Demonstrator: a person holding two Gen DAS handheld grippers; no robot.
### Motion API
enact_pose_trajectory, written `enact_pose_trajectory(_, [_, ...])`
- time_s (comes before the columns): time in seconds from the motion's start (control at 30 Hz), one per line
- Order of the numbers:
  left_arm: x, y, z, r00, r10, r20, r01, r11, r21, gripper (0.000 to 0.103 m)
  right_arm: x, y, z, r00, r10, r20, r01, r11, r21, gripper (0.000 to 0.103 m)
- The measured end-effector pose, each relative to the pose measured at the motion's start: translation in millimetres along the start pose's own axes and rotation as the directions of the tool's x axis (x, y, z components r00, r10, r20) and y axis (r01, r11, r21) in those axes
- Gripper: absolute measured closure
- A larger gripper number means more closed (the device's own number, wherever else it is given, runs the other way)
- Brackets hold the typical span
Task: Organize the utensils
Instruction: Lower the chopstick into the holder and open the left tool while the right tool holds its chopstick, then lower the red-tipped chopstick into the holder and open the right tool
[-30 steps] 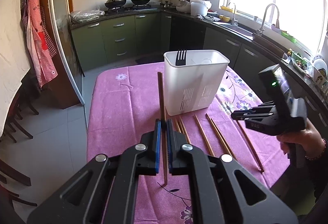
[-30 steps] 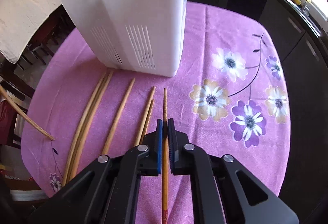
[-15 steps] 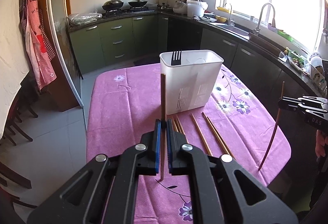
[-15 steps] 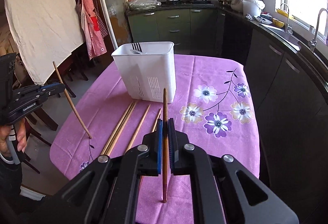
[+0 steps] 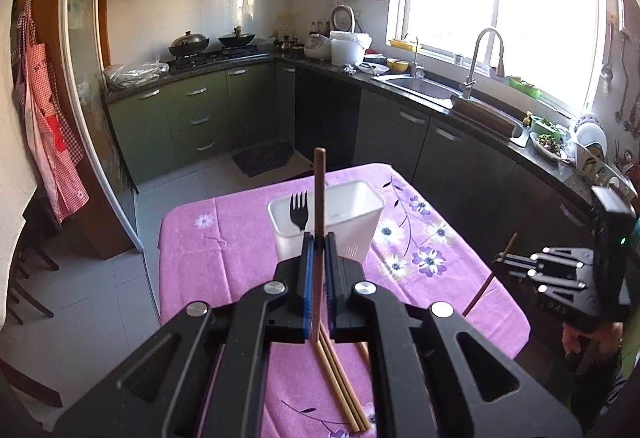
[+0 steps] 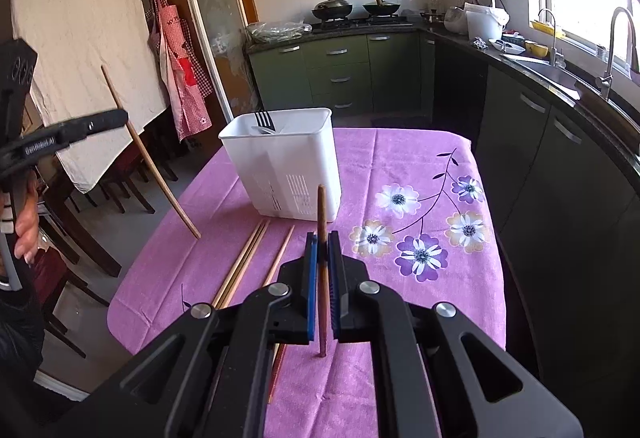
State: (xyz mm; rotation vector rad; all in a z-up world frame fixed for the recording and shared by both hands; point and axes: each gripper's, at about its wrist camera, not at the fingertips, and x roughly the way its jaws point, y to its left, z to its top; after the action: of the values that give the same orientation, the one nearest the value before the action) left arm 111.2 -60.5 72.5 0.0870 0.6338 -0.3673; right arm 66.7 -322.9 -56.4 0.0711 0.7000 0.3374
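Note:
A white utensil holder (image 5: 352, 222) (image 6: 288, 165) with a black fork (image 5: 298, 211) (image 6: 264, 119) in it stands on the purple flowered tablecloth (image 5: 208, 258) (image 6: 400, 165). My left gripper (image 5: 318, 242) is shut on a wooden chopstick (image 5: 319, 189) held upright, well above the table in front of the holder; it also shows in the right wrist view (image 6: 120, 117). My right gripper (image 6: 323, 242) is shut on another chopstick (image 6: 321, 209), near upright above the table; it also shows in the left wrist view (image 5: 504, 260). Several chopsticks (image 6: 248, 254) (image 5: 340, 378) lie on the cloth.
Green kitchen cabinets (image 5: 192, 117) and a counter with a sink (image 5: 420, 83) run behind and to the right of the table. Dark chairs (image 6: 120, 181) stand at the table's left side. A person's hand (image 6: 24, 222) holds the left gripper.
Both grippers have risen and pulled back from the table, each with its chopstick lifted off the cloth. The holder now looks farther away and lower in both views.

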Motion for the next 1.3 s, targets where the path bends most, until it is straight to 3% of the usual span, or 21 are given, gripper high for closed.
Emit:
enact_pose_trajectory(0.1, [-8, -4, 35, 0.999, -0.007, 0.043, 0.007, 1.000, 0.008, 0.098, 2, -3, 1, 1.000, 0.006, 0.002, -0.006, 1.000, 0.004, 0.097])
enact_pose_trajectory(0.23, [-5, -6, 75, 0.993, 0.035, 0.113, -0.037, 0.999, 0.018, 0.098, 1, -5, 1, 1.000, 0.013, 0.003, -0.013, 1.000, 0.005, 0.097])
enact_pose_trajectory(0.43, [34, 1, 98, 0.989, 0.075, 0.127, -0.074, 0.997, -0.011, 0.098, 1, -8, 1, 1.000, 0.018, 0.004, -0.019, 1.000, 0.009, 0.097])
enact_pose_trajectory(0.63, [83, 11, 78, 0.997, 0.077, 0.018, -0.077, 0.997, -0.032, 0.098, 0, -8, 1, 1.000, 0.022, 0.003, -0.023, 1.000, 0.009, 0.097])
enact_pose_trajectory(0.83, [119, 14, 45, 0.993, 0.049, -0.108, -0.052, 0.998, -0.023, 0.097, 4, -5, 10, 1.000, 0.025, 0.002, -0.025, 1.000, 0.001, 0.097])
enact_pose_trajectory(0.87, [122, 14, 39, 0.992, 0.042, -0.122, -0.045, 0.999, -0.023, 0.094, 4, -4, 12, 1.000, 0.029, 0.004, -0.029, 1.000, -0.002, 0.097])
enact_pose_trajectory(0.93, [127, 15, 28, 0.989, 0.027, -0.149, -0.031, 0.999, -0.020, 0.074, 2, -2, 21, 0.999, 0.037, 0.015, -0.037, 0.999, -0.005, 0.097])
enact_pose_trajectory(0.97, [127, 15, 25, 0.989, 0.027, -0.148, -0.031, 0.999, -0.024, 0.061, 1, -1, 26, 0.999, 0.042, 0.023, -0.042, 0.999, -0.008, 0.097])
enact_pose_trajectory(1.0, [122, 17, 22, 0.990, 0.024, -0.136, -0.029, 0.999, -0.034, 0.059, -1, 0, 34, 0.998, 0.052, 0.032, -0.051, 0.999, -0.009, 0.097])
enact_pose_trajectory(1.17, [82, 18, 17, 0.999, 0.023, -0.044, -0.026, 0.998, -0.054, 0.058, -18, 4, 83, 0.988, 0.068, 0.138, -0.068, 0.998, -0.008, 0.097])
enact_pose_trajectory(1.3, [51, 17, 9, 0.999, 0.035, -0.004, -0.036, 0.998, -0.051, 0.052, -37, 4, 134, 0.958, 0.083, 0.276, -0.091, 0.996, 0.016, 0.097])
